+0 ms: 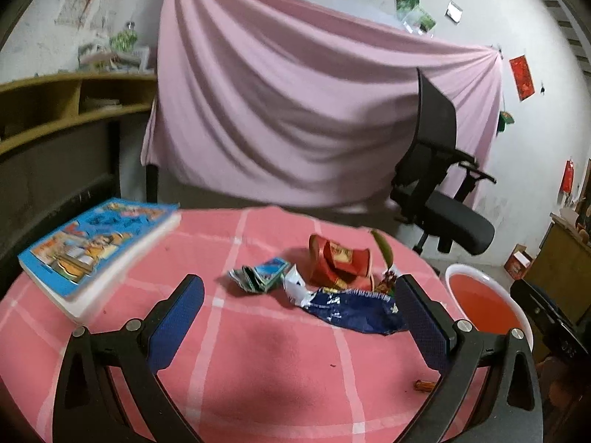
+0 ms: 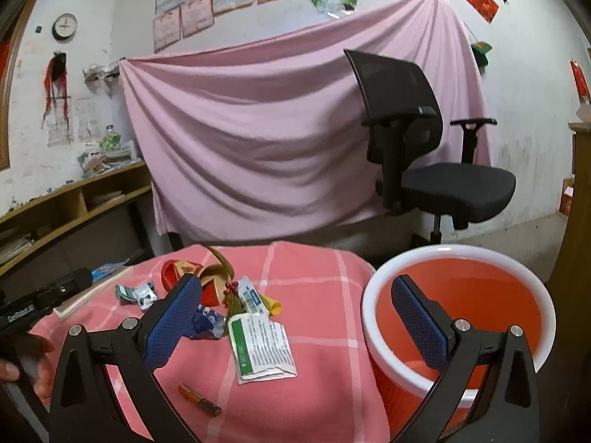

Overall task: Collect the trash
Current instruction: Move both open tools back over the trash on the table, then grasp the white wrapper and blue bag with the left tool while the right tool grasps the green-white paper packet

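Trash lies in a heap on the pink checked tablecloth (image 1: 258, 350): a crushed red carton (image 1: 334, 262), a dark blue foil wrapper (image 1: 351, 308), a small teal wrapper (image 1: 262, 275) and a green strip (image 1: 384, 249). My left gripper (image 1: 299, 281) is open just short of the heap, holding nothing. In the right wrist view a white and green sachet (image 2: 262, 347) and an orange stub (image 2: 199, 400) lie nearer. My right gripper (image 2: 297, 281) is open and holds nothing, its left finger over the blue wrapper (image 2: 207, 323) and its right finger over the red bin (image 2: 454, 249).
A thick blue picture book (image 1: 96, 247) lies at the table's left edge. The white-rimmed red bin (image 1: 452, 271) stands off the table's right side. A black office chair (image 2: 424, 147) and a hanging pink sheet (image 2: 258, 129) are beyond the table. A hand (image 2: 37, 369) grips the left tool.
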The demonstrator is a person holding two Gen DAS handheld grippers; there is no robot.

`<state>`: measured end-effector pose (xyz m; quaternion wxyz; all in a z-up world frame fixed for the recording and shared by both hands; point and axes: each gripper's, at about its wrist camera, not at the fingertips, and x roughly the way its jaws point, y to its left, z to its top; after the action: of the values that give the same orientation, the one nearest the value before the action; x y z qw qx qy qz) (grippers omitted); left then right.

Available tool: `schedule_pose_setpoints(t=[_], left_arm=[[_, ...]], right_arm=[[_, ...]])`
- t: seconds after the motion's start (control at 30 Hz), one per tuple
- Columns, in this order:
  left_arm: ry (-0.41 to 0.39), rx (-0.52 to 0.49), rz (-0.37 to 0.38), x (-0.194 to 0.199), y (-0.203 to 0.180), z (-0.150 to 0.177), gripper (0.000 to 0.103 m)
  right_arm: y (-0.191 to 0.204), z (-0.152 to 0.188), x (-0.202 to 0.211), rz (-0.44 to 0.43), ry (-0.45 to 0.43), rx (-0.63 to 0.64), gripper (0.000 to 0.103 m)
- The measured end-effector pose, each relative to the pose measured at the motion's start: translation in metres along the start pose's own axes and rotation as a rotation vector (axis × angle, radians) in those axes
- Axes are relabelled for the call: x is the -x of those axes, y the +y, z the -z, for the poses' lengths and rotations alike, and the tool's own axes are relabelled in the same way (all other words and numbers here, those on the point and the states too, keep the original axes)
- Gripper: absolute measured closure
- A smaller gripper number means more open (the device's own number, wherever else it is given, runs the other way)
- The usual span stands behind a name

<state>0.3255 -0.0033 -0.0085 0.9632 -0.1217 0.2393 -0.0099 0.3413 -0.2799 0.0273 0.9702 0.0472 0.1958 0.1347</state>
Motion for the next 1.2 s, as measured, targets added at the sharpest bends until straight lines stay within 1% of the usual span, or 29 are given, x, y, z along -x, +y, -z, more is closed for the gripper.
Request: schedule_pose_setpoints(t=[0.03, 0.17, 0.23, 0.3, 0.37, 0.43, 0.5, 0.53, 0.57, 0.6, 0.63, 0.67, 0.7, 0.77, 0.83, 0.87, 0.93, 0.97, 1.03, 1.1, 1.2], left_arm=[[0.029, -0.001, 0.005, -0.006, 0.000, 0.000, 0.003], [0.101, 0.008, 0.033, -0.024, -0.001, 0.000, 0.004], [0.136, 0.013, 0.048, -0.031, 0.000, -0.001, 0.010], [0.168, 0.021, 0.064, -0.038, 0.000, -0.001, 0.025], [0.203, 0.038, 0.074, -0.047, 0.001, -0.001, 0.033], [0.227, 0.052, 0.079, -0.052, 0.002, -0.002, 0.036], [0.239, 0.070, 0.083, -0.057, 0.004, -0.004, 0.043], [0.243, 0.078, 0.085, -0.059, 0.005, -0.005, 0.045], [0.246, 0.084, 0.081, -0.060, 0.006, -0.006, 0.048], [0.251, 0.087, 0.076, -0.063, 0.006, -0.008, 0.049], [0.259, 0.094, 0.071, -0.066, 0.007, -0.009, 0.049], [0.269, 0.105, 0.066, -0.070, 0.009, -0.009, 0.053], [0.278, 0.114, 0.060, -0.073, 0.010, -0.010, 0.061], [0.300, 0.136, 0.045, -0.079, 0.014, -0.011, 0.069], [0.307, 0.146, 0.036, -0.081, 0.015, -0.011, 0.074], [0.306, 0.146, 0.033, -0.080, 0.015, -0.011, 0.080], [0.301, 0.143, 0.036, -0.078, 0.015, -0.010, 0.081], [0.296, 0.139, 0.037, -0.076, 0.015, -0.011, 0.082], [0.282, 0.134, 0.041, -0.072, 0.015, -0.012, 0.083], [0.267, 0.129, 0.040, -0.068, 0.015, -0.012, 0.085], [0.246, 0.113, 0.037, -0.063, 0.009, -0.012, 0.086]], right_arm=[[0.000, 0.000, -0.003, 0.000, 0.016, 0.000, 0.000], [0.000, 0.002, -0.018, 0.003, 0.108, -0.003, 0.000], [-0.001, 0.004, -0.025, -0.005, 0.150, -0.008, 0.000], [-0.002, 0.005, -0.033, -0.026, 0.195, -0.009, 0.000], [-0.001, 0.007, -0.038, -0.033, 0.226, -0.005, 0.001], [0.001, 0.009, -0.044, -0.043, 0.261, 0.005, 0.004], [0.003, 0.010, -0.050, -0.053, 0.294, 0.015, 0.008], [0.004, 0.011, -0.052, -0.056, 0.310, 0.018, 0.010], [0.004, 0.013, -0.056, -0.063, 0.330, 0.020, 0.015], [0.004, 0.014, -0.058, -0.070, 0.343, 0.019, 0.017], [0.004, 0.015, -0.060, -0.077, 0.360, 0.016, 0.018], [0.003, 0.015, -0.063, -0.082, 0.371, 0.014, 0.019], [0.003, 0.016, -0.064, -0.093, 0.384, 0.010, 0.022], [0.003, 0.018, -0.066, -0.108, 0.401, 0.009, 0.027], [0.004, 0.019, -0.067, -0.114, 0.414, 0.017, 0.028], [0.006, 0.020, -0.068, -0.116, 0.421, 0.025, 0.028], [0.011, 0.022, -0.070, -0.112, 0.441, 0.043, 0.029], [0.013, 0.024, -0.072, -0.109, 0.457, 0.057, 0.031], [0.017, 0.026, -0.073, -0.103, 0.469, 0.075, 0.040], [0.018, 0.026, -0.072, -0.094, 0.465, 0.084, 0.054], [0.016, 0.026, -0.072, -0.100, 0.468, 0.075, 0.053]])
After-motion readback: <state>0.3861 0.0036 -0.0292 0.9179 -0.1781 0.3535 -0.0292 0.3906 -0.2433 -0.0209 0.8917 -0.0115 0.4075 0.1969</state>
